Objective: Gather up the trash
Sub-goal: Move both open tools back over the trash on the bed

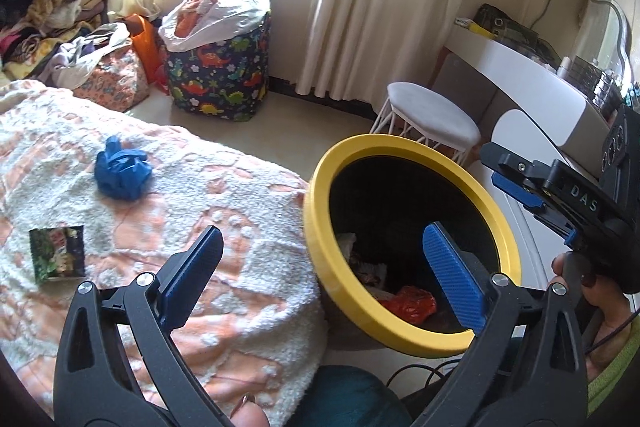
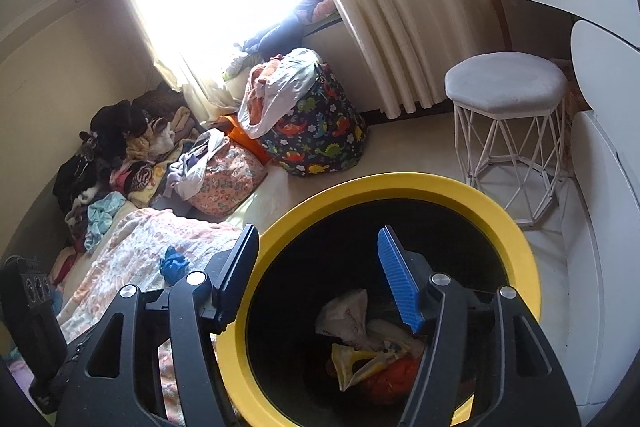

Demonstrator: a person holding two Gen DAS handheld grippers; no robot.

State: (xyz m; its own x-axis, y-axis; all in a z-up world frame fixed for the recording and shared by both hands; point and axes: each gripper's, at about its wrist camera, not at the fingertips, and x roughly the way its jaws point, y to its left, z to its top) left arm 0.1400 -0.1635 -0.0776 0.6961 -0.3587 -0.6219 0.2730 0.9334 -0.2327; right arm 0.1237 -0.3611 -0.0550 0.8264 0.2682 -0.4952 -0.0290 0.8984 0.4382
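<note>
A black bin with a yellow rim (image 1: 320, 227) stands beside the bed, and crumpled wrappers lie at its bottom: a red one (image 1: 412, 303), plus a white one (image 2: 348, 315) and a yellow one (image 2: 352, 359). On the blanket lie a crumpled blue wad (image 1: 120, 171) and a green printed packet (image 1: 58, 253). My left gripper (image 1: 323, 231) is wide open over the bed edge and bin rim, with nothing between its fingers. My right gripper (image 2: 318, 233) hangs open above the bin (image 2: 400, 187), also holding nothing. It shows from the side in the left wrist view, as the right gripper (image 1: 492, 167).
The bed has a white and peach blanket (image 1: 224, 195). Beyond it stand a dinosaur-print bag (image 1: 218, 67), a floral bag (image 1: 116, 75) and a clothes pile (image 1: 48, 11). A white stool (image 1: 432, 115) and a white dresser (image 1: 540, 79) stand right of the bin.
</note>
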